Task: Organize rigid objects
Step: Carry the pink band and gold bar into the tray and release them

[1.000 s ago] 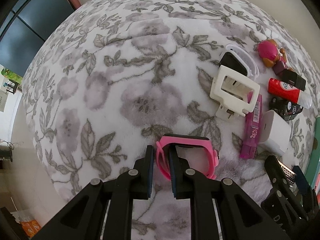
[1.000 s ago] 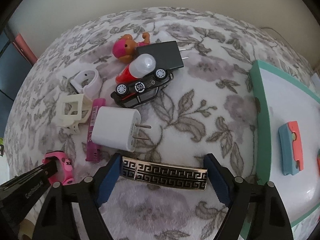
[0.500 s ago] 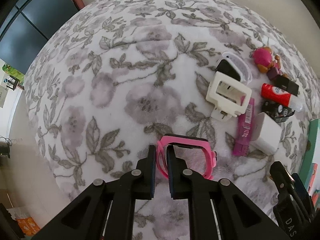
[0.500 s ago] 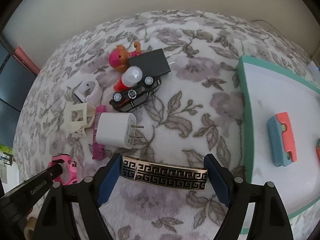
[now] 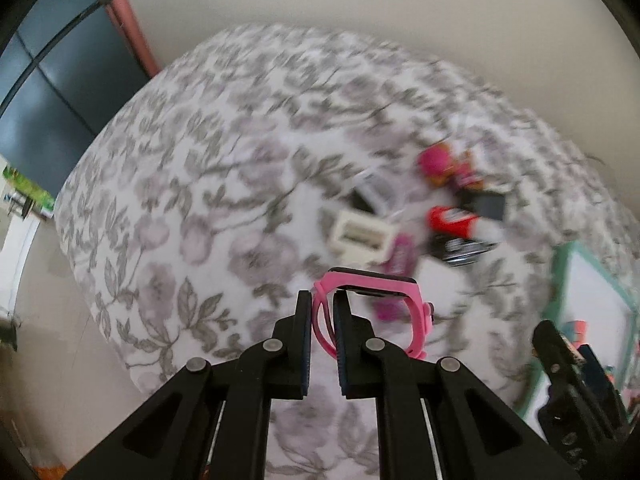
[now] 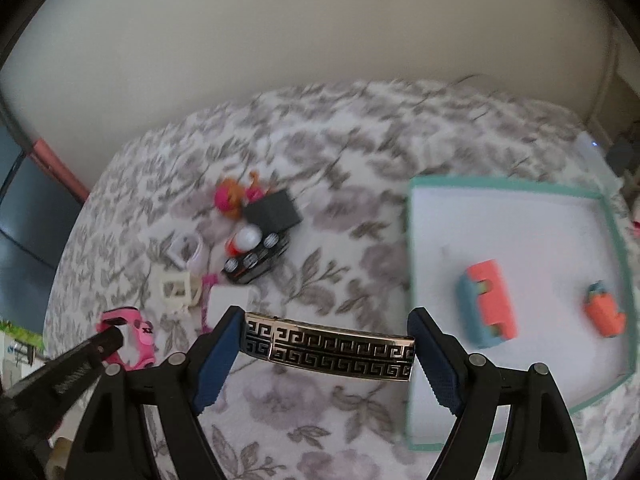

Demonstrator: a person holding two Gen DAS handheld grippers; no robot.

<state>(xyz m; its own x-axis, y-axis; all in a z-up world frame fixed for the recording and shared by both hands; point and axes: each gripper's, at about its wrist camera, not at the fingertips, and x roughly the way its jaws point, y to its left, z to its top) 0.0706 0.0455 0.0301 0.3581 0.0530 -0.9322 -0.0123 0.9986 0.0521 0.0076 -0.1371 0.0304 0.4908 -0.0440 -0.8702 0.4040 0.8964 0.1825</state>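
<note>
Floral fleece blanket covers the bed, a plain wall behind it. At the right lies a teal-rimmed tray with a white floor, holding a blue-and-coral block and, well apart from it, a smaller orange piece. The left gripper is clamped tight on the strap of a pink watch, held above the blanket. The right gripper grips a patterned metal bar end to end, just left of the tray's rim. A blurred clutter of small toys lies beyond.

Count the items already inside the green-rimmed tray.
2. A coral-and-blue block lies near the middle of the tray; a smaller orange-and-teal piece lies toward its right edge. The tray's near corner is hidden.
</note>
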